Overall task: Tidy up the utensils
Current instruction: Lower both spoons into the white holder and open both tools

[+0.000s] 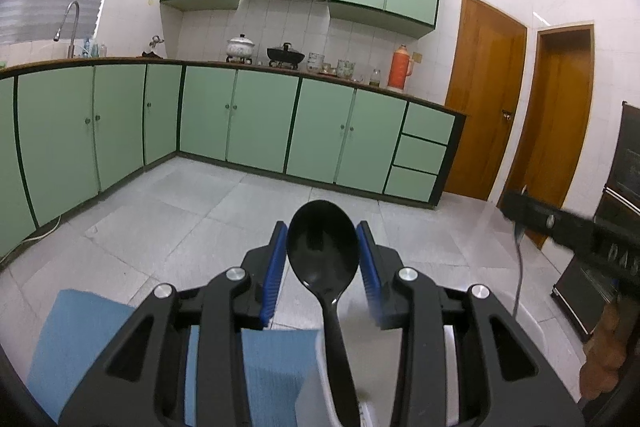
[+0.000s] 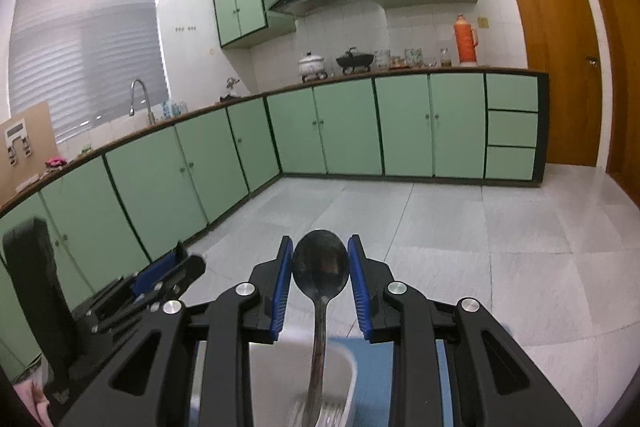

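your left gripper [image 1: 322, 263] has its fingers clamped on a black plastic spoon [image 1: 322, 251] and your right gripper [image 2: 320, 277] on a metal spoon [image 2: 320, 263], both bowl-up over a white utensil holder [image 2: 340, 375], neither yet dropped in

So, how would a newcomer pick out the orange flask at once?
Follow the long counter above the green cabinets toward the wooden door. At its door end stands the orange flask, upright. It is the tallest item there and the only orange one.
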{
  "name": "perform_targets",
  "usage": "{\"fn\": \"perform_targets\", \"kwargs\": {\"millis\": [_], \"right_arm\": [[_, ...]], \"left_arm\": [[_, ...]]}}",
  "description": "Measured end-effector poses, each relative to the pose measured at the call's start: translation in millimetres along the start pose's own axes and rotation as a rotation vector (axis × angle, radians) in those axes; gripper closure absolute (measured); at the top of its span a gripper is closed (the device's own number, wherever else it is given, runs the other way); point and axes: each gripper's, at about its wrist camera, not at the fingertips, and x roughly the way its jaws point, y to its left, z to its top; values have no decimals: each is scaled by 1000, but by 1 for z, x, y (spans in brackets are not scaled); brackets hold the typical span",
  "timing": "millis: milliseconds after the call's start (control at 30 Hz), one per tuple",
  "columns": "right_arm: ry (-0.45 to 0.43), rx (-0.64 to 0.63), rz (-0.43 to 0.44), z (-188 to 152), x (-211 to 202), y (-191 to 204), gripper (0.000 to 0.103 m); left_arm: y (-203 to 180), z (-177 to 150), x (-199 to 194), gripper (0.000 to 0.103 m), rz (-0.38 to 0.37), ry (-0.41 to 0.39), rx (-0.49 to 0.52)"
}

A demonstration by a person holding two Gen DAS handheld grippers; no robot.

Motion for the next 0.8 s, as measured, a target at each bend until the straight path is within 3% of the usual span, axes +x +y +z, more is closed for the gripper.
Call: {"fn": "perform_targets", "kwargs": {"millis": [33, 133, 267, 333, 400, 600, 800], "right_arm": [[8, -2, 4, -4, -1, 1, 75], [34, 8, 20, -18, -7, 2, 72], [25, 3, 6, -32, -33, -1, 55], [17, 7, -8, -38, -51, -4, 48], [12, 28, -28, -45, -70, -9, 33], [84, 31, -65, -98, -136, -12, 19], [229, 42, -86, -166, -189, -6, 18]], "left_arm": [[1, -2, -3, 56, 0, 6, -3], [2, -3, -12, 47, -3, 14, -9], [3, -3, -38, 37, 7, 13, 1], [1, -5, -55, 24, 17, 14, 11], [-2, -11, -77, 15, 38, 26, 27], [0, -51, -141, 7, 75, 116, 36], [13, -103, -193, 7, 111, 264, 16]]}}
